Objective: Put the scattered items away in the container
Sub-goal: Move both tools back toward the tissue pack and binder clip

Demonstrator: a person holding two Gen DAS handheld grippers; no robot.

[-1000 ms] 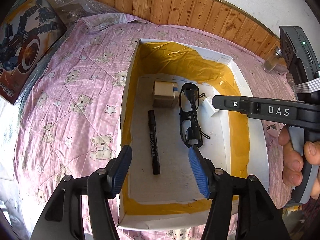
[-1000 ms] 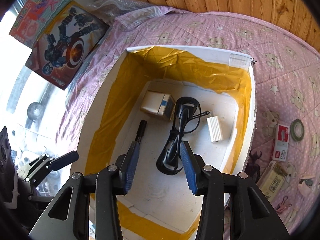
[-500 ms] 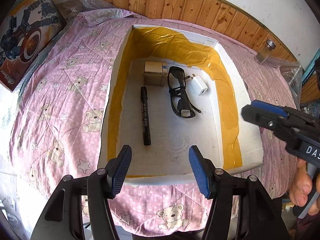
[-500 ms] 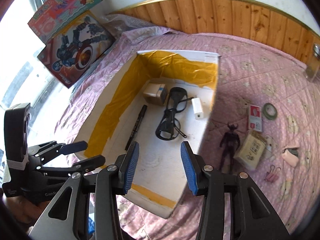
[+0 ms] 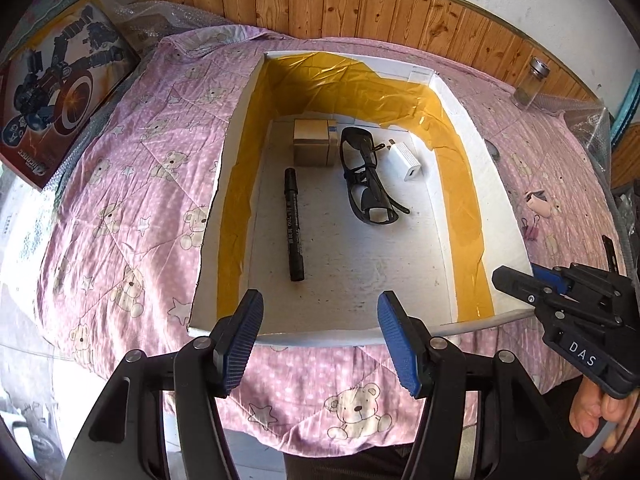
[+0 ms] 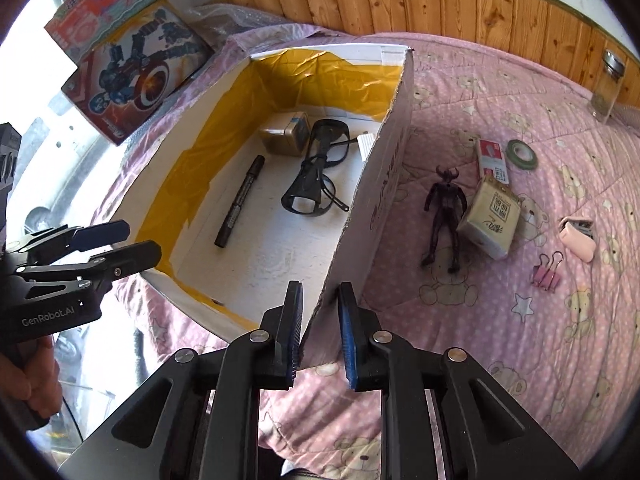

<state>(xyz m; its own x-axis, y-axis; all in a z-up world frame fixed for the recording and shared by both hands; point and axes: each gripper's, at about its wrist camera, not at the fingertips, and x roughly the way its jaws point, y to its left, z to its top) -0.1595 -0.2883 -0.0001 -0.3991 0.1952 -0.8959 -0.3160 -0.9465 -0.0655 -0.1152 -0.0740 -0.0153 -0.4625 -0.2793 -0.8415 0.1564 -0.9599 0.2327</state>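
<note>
Left gripper (image 5: 320, 332), jaws wide apart and empty, hangs over the near edge of the white box (image 5: 504, 240) on the pink quilt (image 5: 132, 184); inside lie a black marker (image 5: 294, 226), tan carton (image 5: 314, 142), dark glasses (image 5: 366, 176) and white charger (image 5: 405, 156). Right gripper (image 6: 318, 330), jaws narrowed but gapped, straddles the box's near right corner, holding nothing. Right of the box lie a dark figurine (image 6: 444, 212), tissue pack (image 6: 492, 220) and pink clips (image 6: 546, 270).

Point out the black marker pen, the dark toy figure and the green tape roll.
Black marker pen (image 5: 294, 226), left wrist view, mid-barrel.
Dark toy figure (image 6: 445, 210), right wrist view, torso.
Green tape roll (image 6: 513, 149), right wrist view, left rim.
</note>
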